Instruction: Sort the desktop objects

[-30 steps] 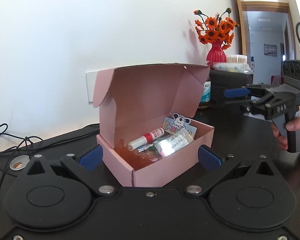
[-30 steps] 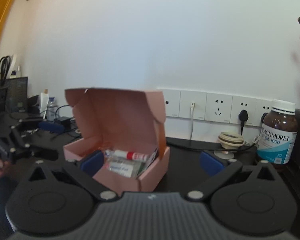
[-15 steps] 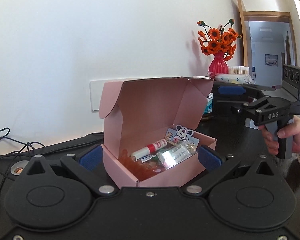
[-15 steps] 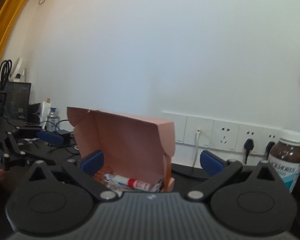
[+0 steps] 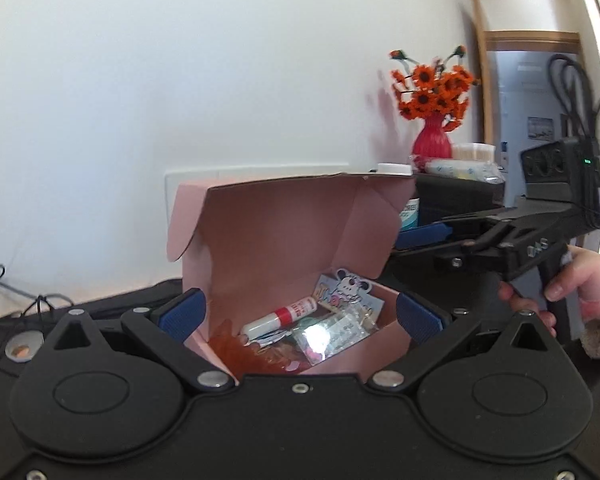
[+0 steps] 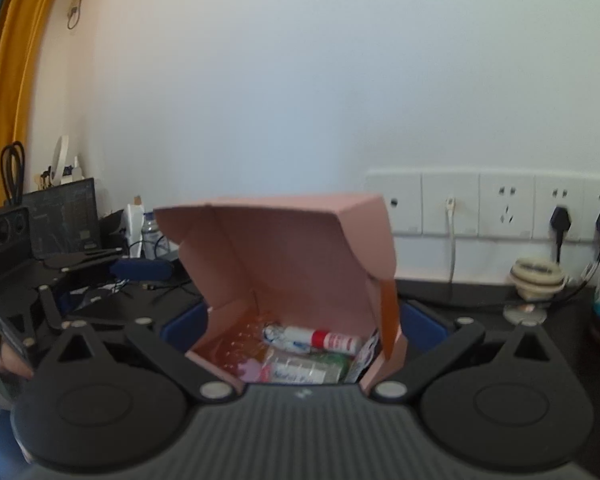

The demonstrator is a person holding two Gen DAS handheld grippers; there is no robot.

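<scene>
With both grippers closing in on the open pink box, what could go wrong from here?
1. The pink cardboard box sits between the open jaws of the left gripper; closing might crush its thin walls.
2. Its raised lid leans forward over the white tube with a red band and a clear packet; a nudge may drop it shut.
3. The right gripper straddles the same box, so the two tools may collide.

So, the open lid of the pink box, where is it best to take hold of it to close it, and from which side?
Grip the lid at its free top edge, near the middle, coming from above with one finger in front and one behind. The lid stands upright and is thin cardboard, so this edge fits between the fingers. The side flaps look floppy. The right hand-held gripper is open and nearest.
</scene>
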